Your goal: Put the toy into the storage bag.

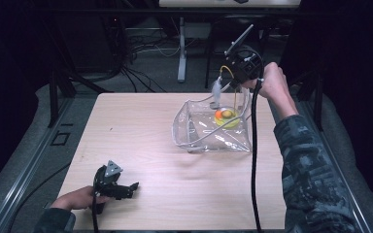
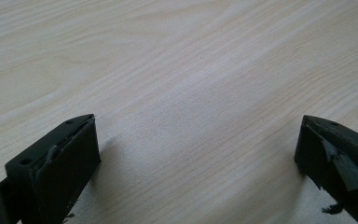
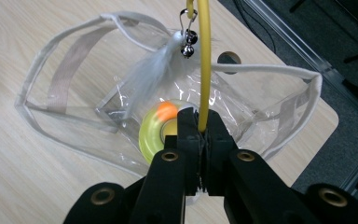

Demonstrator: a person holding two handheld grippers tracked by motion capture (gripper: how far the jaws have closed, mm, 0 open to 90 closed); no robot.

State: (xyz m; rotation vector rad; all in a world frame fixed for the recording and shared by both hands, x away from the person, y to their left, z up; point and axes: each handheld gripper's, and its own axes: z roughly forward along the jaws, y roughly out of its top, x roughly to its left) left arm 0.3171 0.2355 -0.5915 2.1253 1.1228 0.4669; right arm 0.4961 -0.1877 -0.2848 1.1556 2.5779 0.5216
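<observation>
High view, right gripper: raised over the far right of the table, above the pouch, held by the right hand.
High view, wand: thin yellow rod hanging from the right gripper down toward the pouch, with a grey-white feather dangling beside it.
High view, pouch: clear, soft-walled, grey-trimmed, mouth gaping; lying on the right half of the table with a yellow ring and an orange ball seen through it.
High view, left gripper: low at the near left corner, well apart from the pouch, held by the left hand.
Left gripper view, jaws: spread wide, nothing between them, bare wood below.
Right gripper view, right gripper: pressed together on the wand, pinching the rod's lower part.
Right gripper view, feather: hanging from a small clip and bell near the top of the picture, drooping over the pouch mouth.
Right gripper view, ring: seen through the pouch just beyond the jaws, orange ball on it.
Handling, wand: probably very light and springy; rod smooth and thin, likely to swivel or slip in a pinch, so a firm grip mid-rod seems best.
Handling, feather: soft, easily crushed, apt to snag on the trim; better left untouched.
Handling, pouch: limp and slippery; stiffer trim looks the best hold.
</observation>
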